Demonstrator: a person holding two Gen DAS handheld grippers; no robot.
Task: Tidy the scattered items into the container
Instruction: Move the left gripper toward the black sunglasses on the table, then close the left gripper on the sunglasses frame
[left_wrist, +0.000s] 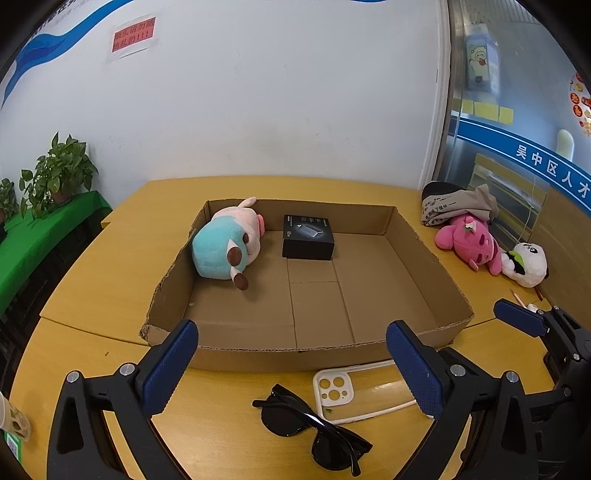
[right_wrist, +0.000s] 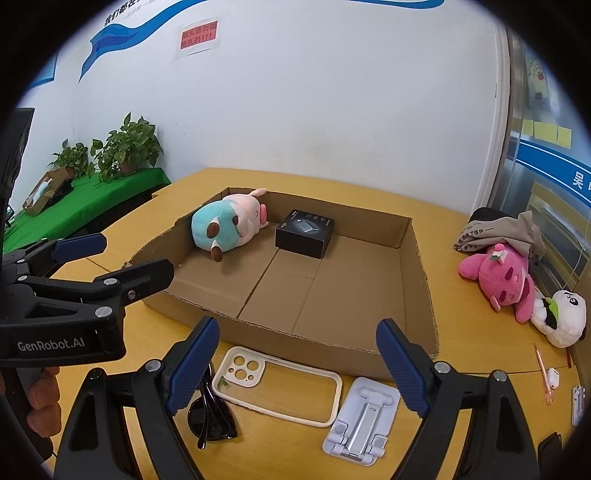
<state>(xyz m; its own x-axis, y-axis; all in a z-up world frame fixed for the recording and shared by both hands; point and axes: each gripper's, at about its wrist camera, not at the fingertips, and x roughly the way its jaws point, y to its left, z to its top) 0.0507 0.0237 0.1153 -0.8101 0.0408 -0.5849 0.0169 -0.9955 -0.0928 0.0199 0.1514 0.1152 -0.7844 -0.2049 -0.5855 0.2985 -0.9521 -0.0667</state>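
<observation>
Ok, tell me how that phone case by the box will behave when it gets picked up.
The phone case is a thin open frame with a clear back, so it probably weighs little and may flex or twist if held by one rim. It lies flat on the table, so a hand-held gripper may struggle to get under it. It looks unlikely to roll.

Most of the cardboard box (left_wrist: 369, 280) floor lies bare: its whole right half and near side are free, with only the blue-and-pink plush (left_wrist: 225, 247) in the far left corner and the black carton (left_wrist: 308, 237) against the far wall. Along the tabletop's near edge the sunglasses (left_wrist: 314, 428), phone case (right_wrist: 277, 384) and white stand (right_wrist: 364, 421) crowd the approach. The pen (right_wrist: 541, 369) by the right edge seems to lie clear of them.
</observation>
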